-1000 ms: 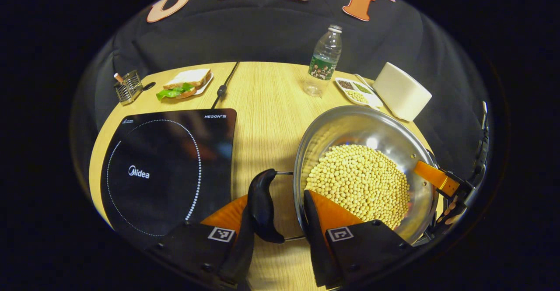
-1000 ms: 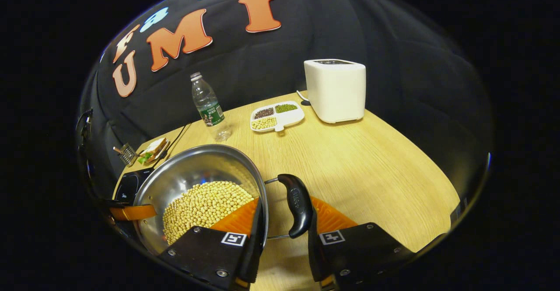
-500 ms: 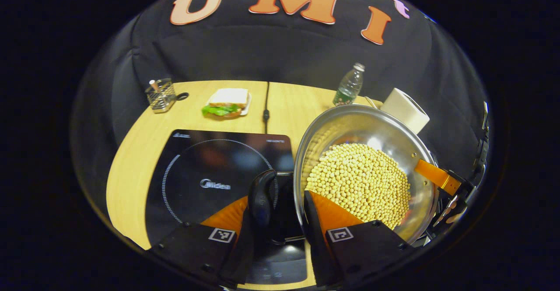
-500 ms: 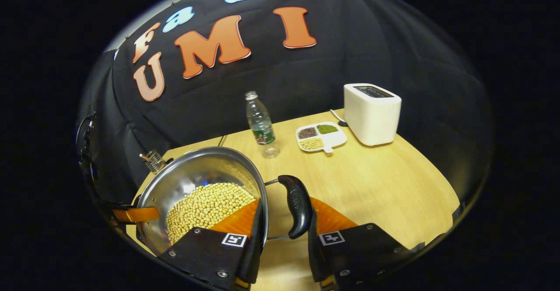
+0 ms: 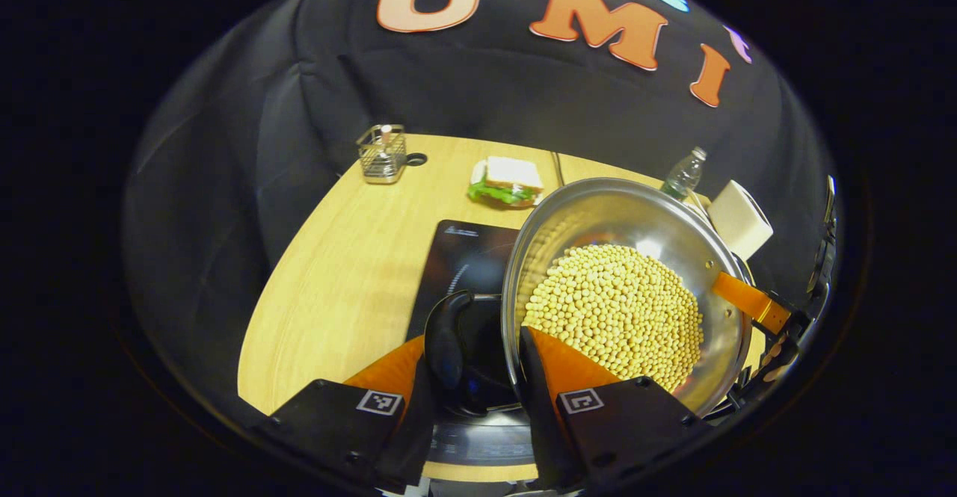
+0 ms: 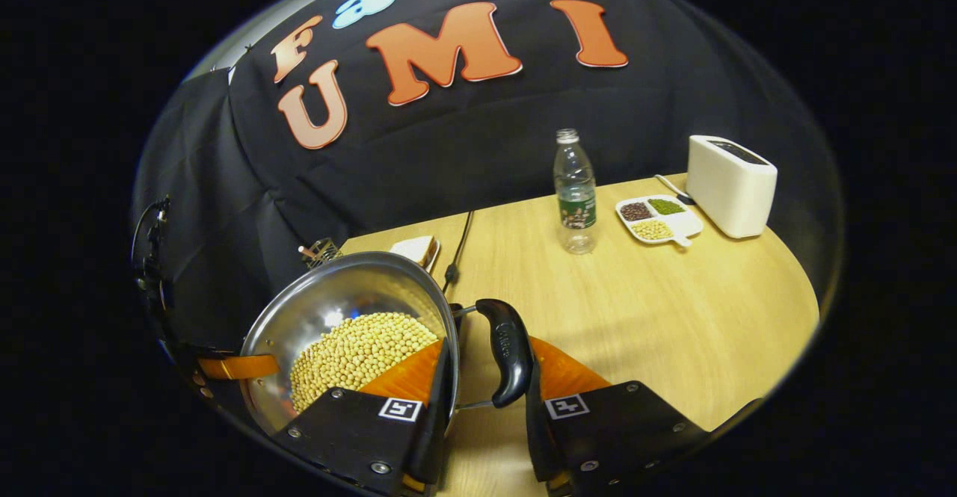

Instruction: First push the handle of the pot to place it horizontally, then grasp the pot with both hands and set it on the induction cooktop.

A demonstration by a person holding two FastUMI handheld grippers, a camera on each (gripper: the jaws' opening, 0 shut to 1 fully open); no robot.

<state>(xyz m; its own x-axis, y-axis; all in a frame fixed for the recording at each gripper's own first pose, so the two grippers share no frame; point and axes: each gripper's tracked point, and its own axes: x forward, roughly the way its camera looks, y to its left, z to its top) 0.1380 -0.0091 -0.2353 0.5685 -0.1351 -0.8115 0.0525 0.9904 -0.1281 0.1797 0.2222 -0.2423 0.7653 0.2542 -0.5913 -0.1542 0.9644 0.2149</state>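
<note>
Steel pot (image 5: 598, 217) of soybeans (image 5: 617, 310): held above induction cooktop (image 5: 467, 258) on counter (image 5: 351, 265). Left gripper (image 5: 478, 366) jaws narrow, clamping left side handle (image 5: 446, 340) and rim. Right gripper (image 6: 486, 370) jaws likewise, on right side handle (image 6: 507, 349).

Dim booth, overhead glare on pot (image 5: 635, 220), edges warped.

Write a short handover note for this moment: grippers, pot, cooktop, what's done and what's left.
Left gripper: clamped across the pot's rim, beside the black side handle.
Right gripper: clamped the same way at the opposite handle.
Pot, full of soybeans, is held over the induction cooktop; whether it touches the glass can't be told.
Done: handles horizontal, two-handed grasp.
Left: lower it, release.
</note>
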